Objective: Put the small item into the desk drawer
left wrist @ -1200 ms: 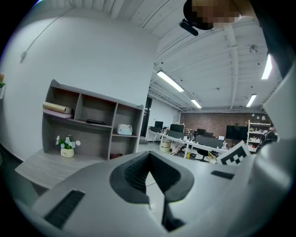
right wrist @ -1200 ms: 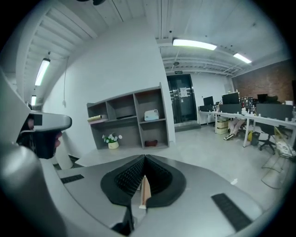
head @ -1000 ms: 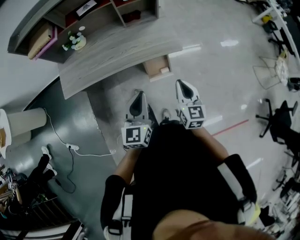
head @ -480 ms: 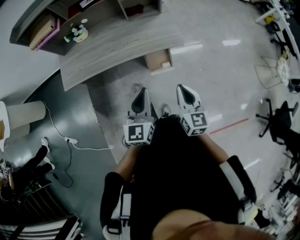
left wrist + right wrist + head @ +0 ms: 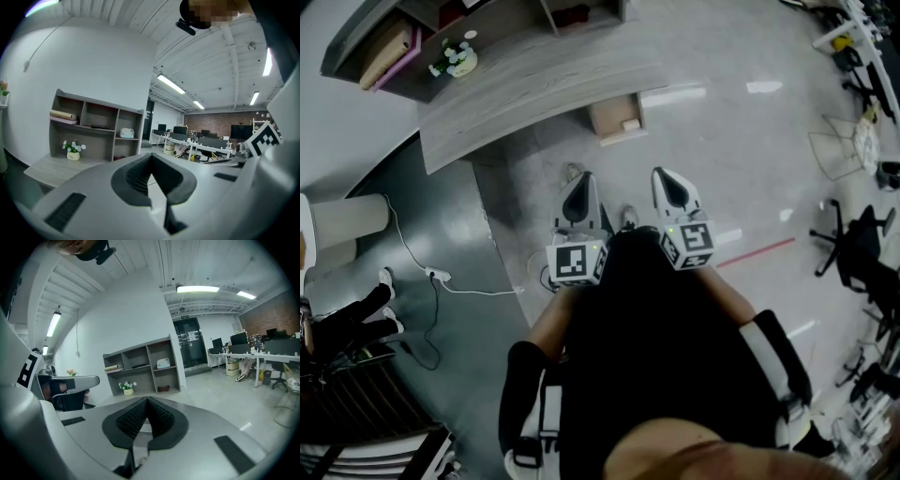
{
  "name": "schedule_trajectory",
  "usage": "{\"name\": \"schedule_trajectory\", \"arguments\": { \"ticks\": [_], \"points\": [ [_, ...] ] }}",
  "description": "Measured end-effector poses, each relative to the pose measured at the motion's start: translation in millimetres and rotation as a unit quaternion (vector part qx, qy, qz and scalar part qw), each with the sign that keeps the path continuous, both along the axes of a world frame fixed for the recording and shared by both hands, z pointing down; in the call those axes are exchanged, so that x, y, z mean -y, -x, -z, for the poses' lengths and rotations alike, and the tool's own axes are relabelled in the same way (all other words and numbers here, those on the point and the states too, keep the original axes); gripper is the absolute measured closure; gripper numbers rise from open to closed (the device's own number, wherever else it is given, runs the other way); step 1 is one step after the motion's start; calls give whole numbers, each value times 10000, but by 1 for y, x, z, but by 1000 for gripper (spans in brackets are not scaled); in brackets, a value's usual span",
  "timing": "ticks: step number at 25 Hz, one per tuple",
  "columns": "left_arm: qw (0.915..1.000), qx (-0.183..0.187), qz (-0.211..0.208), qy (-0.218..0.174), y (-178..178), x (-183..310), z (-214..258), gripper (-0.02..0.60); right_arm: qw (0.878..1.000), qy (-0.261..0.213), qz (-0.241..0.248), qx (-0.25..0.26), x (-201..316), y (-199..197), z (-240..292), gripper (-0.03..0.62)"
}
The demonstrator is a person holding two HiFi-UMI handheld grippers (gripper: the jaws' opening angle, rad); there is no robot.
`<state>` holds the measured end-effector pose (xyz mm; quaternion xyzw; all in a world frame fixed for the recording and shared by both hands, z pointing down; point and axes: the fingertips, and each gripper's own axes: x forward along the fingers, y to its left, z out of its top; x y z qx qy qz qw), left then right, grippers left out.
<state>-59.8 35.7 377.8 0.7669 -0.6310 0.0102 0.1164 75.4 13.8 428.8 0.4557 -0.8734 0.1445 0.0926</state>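
I hold both grippers side by side in front of my chest, pointing toward the grey wooden desk (image 5: 534, 89). My left gripper (image 5: 583, 178) is shut with nothing between its pads, seen also in the left gripper view (image 5: 151, 158). Likewise shut and empty is my right gripper (image 5: 663, 173), whose ribbed pads (image 5: 133, 416) meet at the tip (image 5: 146, 401). A light wooden drawer unit (image 5: 616, 117) stands on the floor under the desk's right end. Behind the desk is a shelf unit (image 5: 96, 131) with a pot of white flowers (image 5: 453, 58). No small item shows in any view.
A white cable and power strip (image 5: 441, 277) lie on the dark floor at left, near a round column base (image 5: 347, 234). Another person's legs (image 5: 347, 323) show at the left edge. Office chairs (image 5: 862, 248) stand at right, and a red line (image 5: 759, 251) marks the floor.
The desk and drawer unit have slid slightly up in the head view. The legs at the left edge have shifted. Both grippers stay shut and nearly in place.
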Motion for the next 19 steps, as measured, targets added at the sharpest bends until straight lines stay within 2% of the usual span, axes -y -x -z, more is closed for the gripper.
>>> {"name": "schedule_trajectory", "arguments": {
  "ticks": [13,19],
  "points": [
    [10000,17,-38,65,-12,2,-1,583,9999,103,-18,-2,1,-9,-5,595],
    [9999,41,-59,118,-12,5,-2,583,9999,44,122,-38,6,-2,1,595]
  ]
}}
